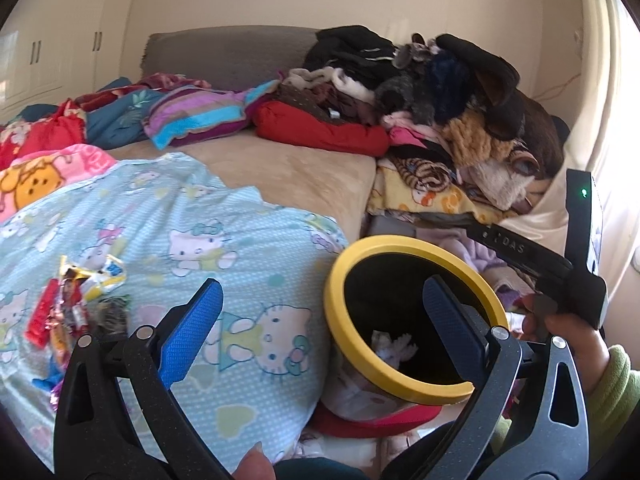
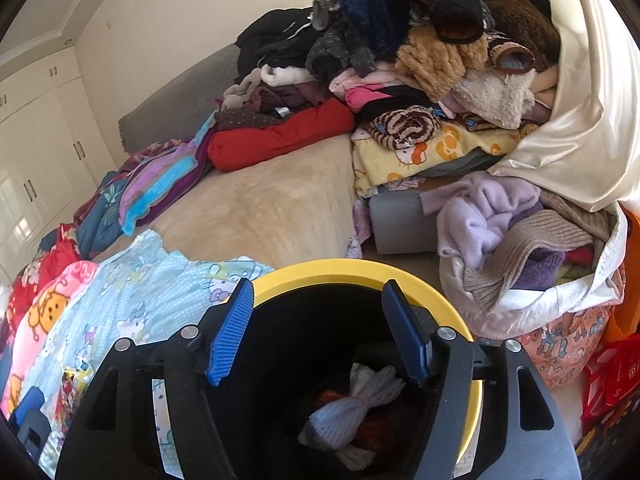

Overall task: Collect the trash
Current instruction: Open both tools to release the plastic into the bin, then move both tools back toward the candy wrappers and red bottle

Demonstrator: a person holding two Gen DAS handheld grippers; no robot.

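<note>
Hovering over the yellow-rimmed bin (image 2: 360, 276), our right gripper (image 2: 320, 336) gapes empty above white netting (image 2: 352, 404) inside; our left gripper (image 1: 320, 328), jaws wide, sits bin-side, wrappers (image 1: 76, 304) lying left.

Two handheld grippers with black frames and blue finger pads, borne by a person in a green sleeve.

The left gripper (image 1: 320, 320) is built of speckled black plastic arms, pierced by elongated cut-outs and joined by round silver pivot pins; its two fingers (image 1: 188, 332) are faced with bright blue pads of fine dotted texture. The right gripper (image 2: 316, 332) is made alike, its blue pads ribbed along one edge. From the left wrist view the right gripper's black body is seen with pale lettering, blurred, and a small green light on an upright block. A fuzzy light-green sleeve (image 1: 616, 392) is worn at the hand (image 1: 560, 328) behind it.
</note>
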